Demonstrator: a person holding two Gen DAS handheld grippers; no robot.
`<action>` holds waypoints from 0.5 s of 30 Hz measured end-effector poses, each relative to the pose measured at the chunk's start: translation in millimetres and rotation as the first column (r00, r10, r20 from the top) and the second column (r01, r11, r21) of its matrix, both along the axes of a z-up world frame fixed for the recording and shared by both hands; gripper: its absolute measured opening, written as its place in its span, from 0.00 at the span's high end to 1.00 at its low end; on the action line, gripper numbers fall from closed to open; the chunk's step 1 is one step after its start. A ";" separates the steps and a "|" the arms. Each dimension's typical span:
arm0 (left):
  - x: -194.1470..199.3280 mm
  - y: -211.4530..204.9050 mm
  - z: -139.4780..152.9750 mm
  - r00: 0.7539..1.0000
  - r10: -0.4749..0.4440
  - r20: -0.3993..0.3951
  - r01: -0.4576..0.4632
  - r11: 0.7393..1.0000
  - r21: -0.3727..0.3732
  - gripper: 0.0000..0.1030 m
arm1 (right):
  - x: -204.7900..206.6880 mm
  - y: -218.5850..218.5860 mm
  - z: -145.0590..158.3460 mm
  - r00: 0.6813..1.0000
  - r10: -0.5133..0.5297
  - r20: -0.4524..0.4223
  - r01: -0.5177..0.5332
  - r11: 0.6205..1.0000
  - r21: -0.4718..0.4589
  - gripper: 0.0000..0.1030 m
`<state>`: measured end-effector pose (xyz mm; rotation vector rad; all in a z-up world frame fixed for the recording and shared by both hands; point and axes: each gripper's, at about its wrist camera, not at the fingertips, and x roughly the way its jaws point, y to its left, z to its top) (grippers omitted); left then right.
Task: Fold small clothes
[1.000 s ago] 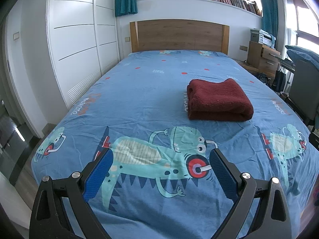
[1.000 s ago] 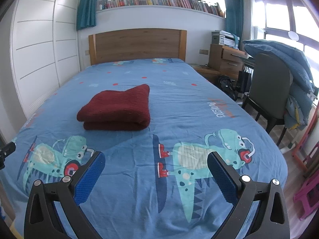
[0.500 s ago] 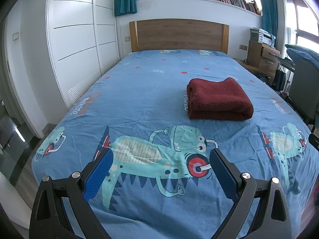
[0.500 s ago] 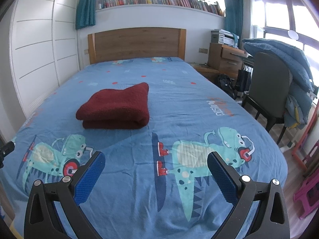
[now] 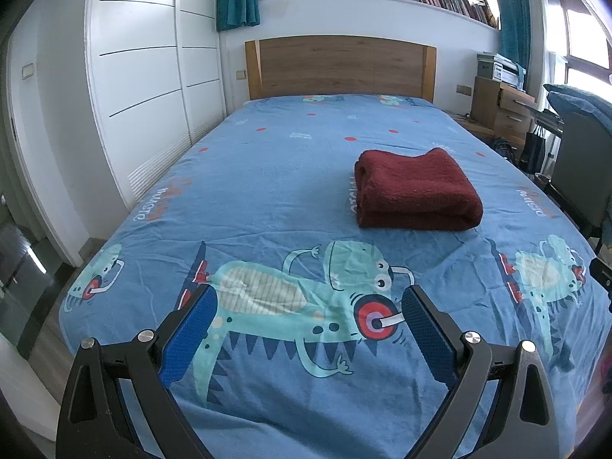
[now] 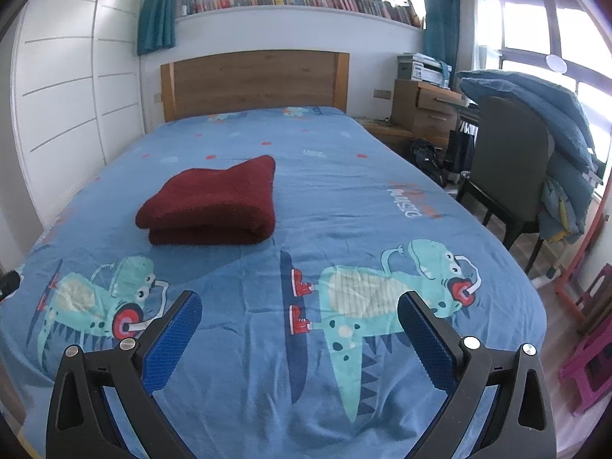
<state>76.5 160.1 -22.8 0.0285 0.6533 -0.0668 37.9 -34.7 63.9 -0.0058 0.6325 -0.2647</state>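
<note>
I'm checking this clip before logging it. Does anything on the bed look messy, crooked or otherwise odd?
Nothing stands out. The dark red folded cloth lies in a neat stack on the blue sheet. The left tool and the right tool are open and hold nothing.

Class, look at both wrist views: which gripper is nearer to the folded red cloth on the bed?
Neither clearly. The left gripper sits back with the red cloth ahead to its right; the right gripper sees it ahead to its left, about as far.
</note>
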 end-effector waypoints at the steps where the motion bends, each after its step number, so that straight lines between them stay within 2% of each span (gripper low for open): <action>1: 1.1 0.1 -0.5 1.000 -0.002 -0.001 0.002 1.000 0.000 0.08 | 0.4 0.7 -0.6 1.000 0.002 -0.002 -0.002 1.000 -0.001 0.01; 15: 2.1 0.3 -1.1 1.000 -0.009 -0.005 0.009 1.000 -0.003 0.08 | 1.7 2.9 -2.9 1.000 0.009 -0.012 -0.009 1.000 -0.006 0.01</action>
